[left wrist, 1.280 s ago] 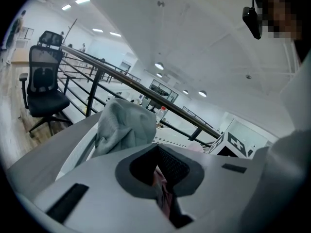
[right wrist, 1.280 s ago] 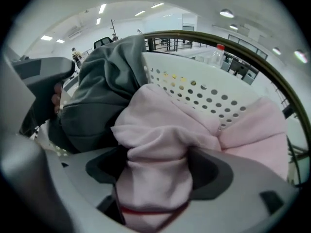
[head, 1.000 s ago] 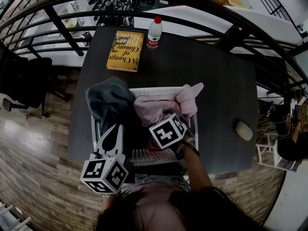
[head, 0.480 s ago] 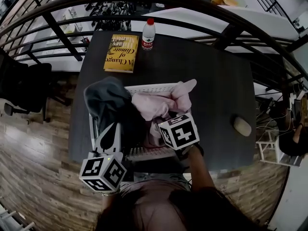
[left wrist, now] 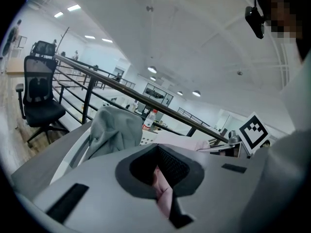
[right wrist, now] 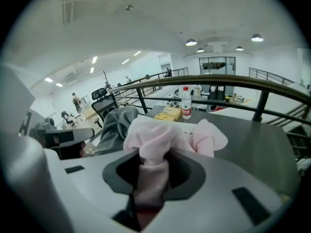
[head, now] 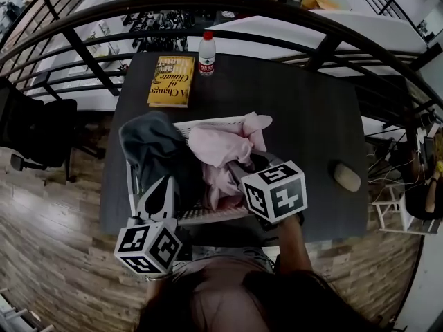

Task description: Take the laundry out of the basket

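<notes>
Going left to right from my seat. Off the left edge of the surface (head: 297, 116) there's a black office chair (head: 34, 133) on the wood floor, well apart from everything.

The left claw (head: 166, 187) hangs over the basket's left side. In its own view it's clenched, with a thin strip of the pink garment (head: 220, 146) caught in the slit between the jaws.

A grey garment (head: 154, 144) is draped over the far-left corner of the basket (head: 208, 217), spilling outside the rim. The basket is white mesh and sits right up against the near edge of the surface, a bit left of the middle.

Up by the far-left corner lies a yellow book (head: 171, 80). A water bottle (head: 206, 54) with a red cap stands just beside it along the far edge.

The pink garment is bunched up above the basket's middle and right part, one end flopped over the far rim. The right claw (right wrist: 153, 176) is grasping it. Its view shows a thick twist of pink squeezed between the jaws.

Right of the basket the surface is bare except for a pale oval object (head: 344, 176) near the right edge. The far-right corner is open too, so lots of room on that side. A black railing (head: 228, 0) runs past the far edge.
</notes>
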Available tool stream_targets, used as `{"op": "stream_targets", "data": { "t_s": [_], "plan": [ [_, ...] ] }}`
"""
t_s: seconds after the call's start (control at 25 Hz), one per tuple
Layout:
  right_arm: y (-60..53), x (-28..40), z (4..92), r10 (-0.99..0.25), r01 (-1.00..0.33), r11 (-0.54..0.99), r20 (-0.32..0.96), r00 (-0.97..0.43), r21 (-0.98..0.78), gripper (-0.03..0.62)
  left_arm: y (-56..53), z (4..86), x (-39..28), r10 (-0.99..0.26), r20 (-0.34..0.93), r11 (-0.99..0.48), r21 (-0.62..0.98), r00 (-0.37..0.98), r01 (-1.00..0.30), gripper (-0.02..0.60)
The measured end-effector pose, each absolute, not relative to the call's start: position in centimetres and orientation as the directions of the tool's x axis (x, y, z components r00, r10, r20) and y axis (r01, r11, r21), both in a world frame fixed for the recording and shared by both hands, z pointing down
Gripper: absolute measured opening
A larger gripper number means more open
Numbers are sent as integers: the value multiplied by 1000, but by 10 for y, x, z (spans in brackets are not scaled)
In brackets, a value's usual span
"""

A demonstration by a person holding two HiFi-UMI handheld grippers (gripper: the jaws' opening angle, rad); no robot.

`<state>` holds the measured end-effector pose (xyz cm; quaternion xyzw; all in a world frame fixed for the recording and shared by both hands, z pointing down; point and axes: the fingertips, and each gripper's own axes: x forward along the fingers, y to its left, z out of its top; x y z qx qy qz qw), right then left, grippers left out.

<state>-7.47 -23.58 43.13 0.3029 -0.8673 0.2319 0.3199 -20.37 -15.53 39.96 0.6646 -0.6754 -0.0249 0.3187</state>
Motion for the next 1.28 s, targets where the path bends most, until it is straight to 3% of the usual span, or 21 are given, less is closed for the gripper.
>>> {"op": "stream_targets", "data": {
  "t_s": [0.72, 1.28],
  "plan": [
    [-237, -42, 290, -560, -651, 735, 372, -740, -189, 104, -153, 377, -180, -928, 353, 41, 424, 124, -905, -2],
    [-235, 34, 195, -716, -735, 669, 167, -677, -113, 104, -155, 364, -145, -925, 331, -39, 408, 188, -912, -2]
  ]
}}
